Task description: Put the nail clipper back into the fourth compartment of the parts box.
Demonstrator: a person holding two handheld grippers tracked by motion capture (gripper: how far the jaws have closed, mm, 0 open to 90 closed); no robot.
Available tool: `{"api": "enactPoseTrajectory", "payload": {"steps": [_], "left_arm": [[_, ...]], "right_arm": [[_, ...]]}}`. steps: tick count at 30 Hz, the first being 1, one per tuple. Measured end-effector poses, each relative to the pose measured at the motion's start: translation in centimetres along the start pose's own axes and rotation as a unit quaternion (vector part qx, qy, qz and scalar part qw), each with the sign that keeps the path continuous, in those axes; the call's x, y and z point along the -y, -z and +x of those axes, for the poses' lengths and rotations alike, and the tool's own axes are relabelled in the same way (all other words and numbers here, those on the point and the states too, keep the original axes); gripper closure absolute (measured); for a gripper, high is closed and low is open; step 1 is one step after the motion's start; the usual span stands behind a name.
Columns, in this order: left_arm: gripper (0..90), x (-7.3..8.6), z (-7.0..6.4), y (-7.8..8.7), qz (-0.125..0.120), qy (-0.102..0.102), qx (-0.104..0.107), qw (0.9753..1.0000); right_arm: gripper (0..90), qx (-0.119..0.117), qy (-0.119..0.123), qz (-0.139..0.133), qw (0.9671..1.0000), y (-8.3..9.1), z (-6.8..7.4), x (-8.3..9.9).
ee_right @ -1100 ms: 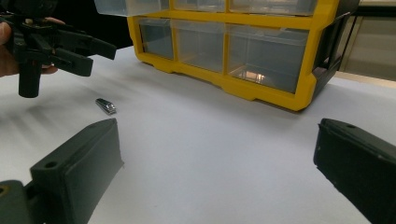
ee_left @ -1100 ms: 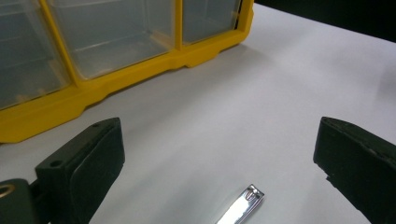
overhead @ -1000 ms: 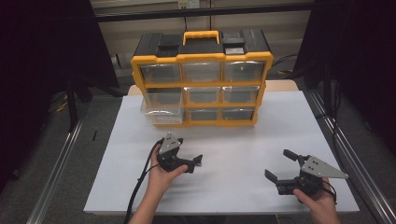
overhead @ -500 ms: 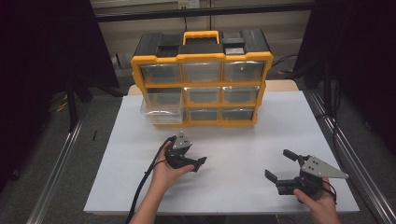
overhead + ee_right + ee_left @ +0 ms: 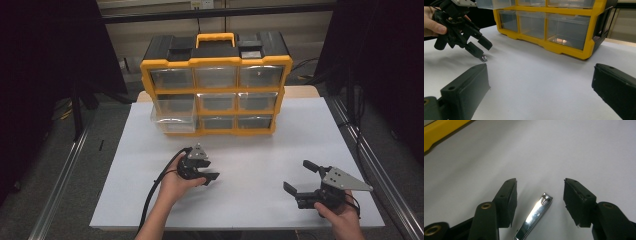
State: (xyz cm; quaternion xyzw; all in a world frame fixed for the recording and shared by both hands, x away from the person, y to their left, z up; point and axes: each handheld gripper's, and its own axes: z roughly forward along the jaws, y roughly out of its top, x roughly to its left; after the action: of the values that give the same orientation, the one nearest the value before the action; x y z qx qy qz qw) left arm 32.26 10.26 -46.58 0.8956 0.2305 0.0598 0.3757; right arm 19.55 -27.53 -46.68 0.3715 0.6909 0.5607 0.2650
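Left claw (image 5: 539, 195) released, straddling nail clipper (image 5: 534, 218) flat on counter (image 5: 574, 150), lower centre of frame; thin slick steel may skid aside if jaws close off-centre.

My left gripper (image 5: 209, 178) has slid right and slightly nearer to me, away from the organizer (image 5: 216, 82). Its jaws, tipped downward, now stand apart on either side of the nail clipper (image 5: 534, 216).
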Motion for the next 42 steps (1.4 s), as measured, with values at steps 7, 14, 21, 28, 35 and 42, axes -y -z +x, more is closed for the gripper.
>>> {"api": "enactPoseTrajectory", "payload": {"steps": [7, 14, 21, 28, 35, 42], "left_arm": [[62.1, 0.2, 0.0, -0.4, 0.019, -0.005, 0.01, 0.9998], [67.1, 0.1, 0.1, -0.5, 0.048, -0.017, 0.014, 0.9986], [79.4, -0.3, -0.2, -0.6, 0.07, -0.033, 0.022, 0.9968], [78.9, -1.0, -0.4, -0.8, 0.095, -0.013, 0.015, 0.9952], [79.3, -1.3, -0.3, -1.0, 0.106, -0.005, 0.014, 0.9942], [79.7, -1.3, -0.3, -0.9, 0.106, 0.027, 0.008, 0.994]], "right_arm": [[0.6, -0.001, -0.001, -0.001, 1.0, 0.0, 0.0, 0.0], [0.6, -0.003, -0.001, -0.001, 1.0, 0.0, 0.0, 0.0], [0.7, -0.003, 0.0, -0.001, 1.0, 0.0, 0.0, 0.0], [0.7, -0.004, 0.0, -0.001, 1.0, 0.0, 0.0, 0.0], [0.7, -0.003, 0.002, 0.001, 1.0, -0.1, 0.1, -0.1], [0.8, -0.002, 0.0, -0.002, 1.0, 0.0, 0.0, 0.0]]}}
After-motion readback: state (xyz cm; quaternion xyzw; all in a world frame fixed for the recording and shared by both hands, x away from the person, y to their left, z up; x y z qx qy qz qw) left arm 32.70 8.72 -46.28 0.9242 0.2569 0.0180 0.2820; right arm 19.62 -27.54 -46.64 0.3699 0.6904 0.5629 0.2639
